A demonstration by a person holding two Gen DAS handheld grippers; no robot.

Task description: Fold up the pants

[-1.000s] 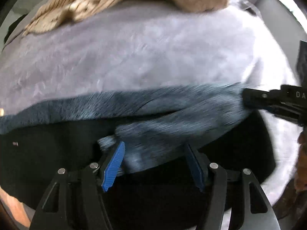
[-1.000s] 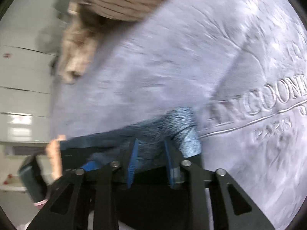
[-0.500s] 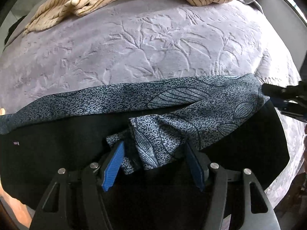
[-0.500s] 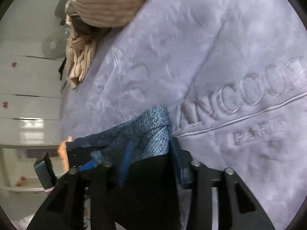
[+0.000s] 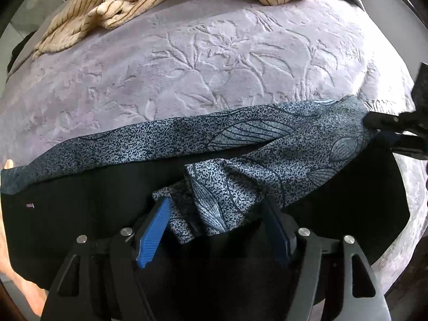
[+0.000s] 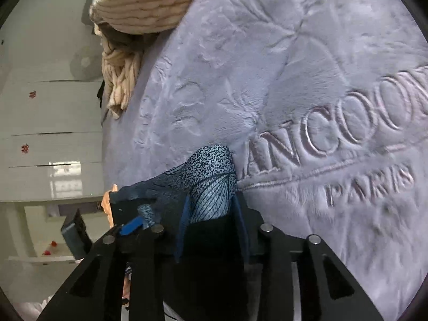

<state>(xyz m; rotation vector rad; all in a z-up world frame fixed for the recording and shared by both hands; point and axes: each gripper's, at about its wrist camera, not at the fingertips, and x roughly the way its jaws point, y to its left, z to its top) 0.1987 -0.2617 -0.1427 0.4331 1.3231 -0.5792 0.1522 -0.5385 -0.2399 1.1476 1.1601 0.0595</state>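
Looking down along my left tool (image 5: 216, 216), I see the pants (image 5: 240, 160) spread across the near part of the lavender embossed blanket (image 5: 214, 61): a black panel nearest me, with a blue speckled leaf-print band along its far edge. A bunched fold of that print lies between my left tool's blue pads (image 5: 153, 231); its jaws have just been opening and stand apart, and the cloth sits loosely between them rather than pinched. At the far right end of the printed band my right tool (image 5: 379, 127) meets the cloth. Beyond the pants, at the far edge of the blanket, lies a cream striped garment (image 5: 112, 8).

From my right tool (image 6: 210, 214), the print corner of the pants (image 6: 211, 176) rises between the two blue pads, the black part under them. These jaws have just been closing a little; whether the pads press the cloth I cannot tell. Right of the pants, raised lettering (image 6: 347, 136) marks the blanket (image 6: 294, 53). Left of the pants, my left tool (image 6: 131, 226) shows partly.
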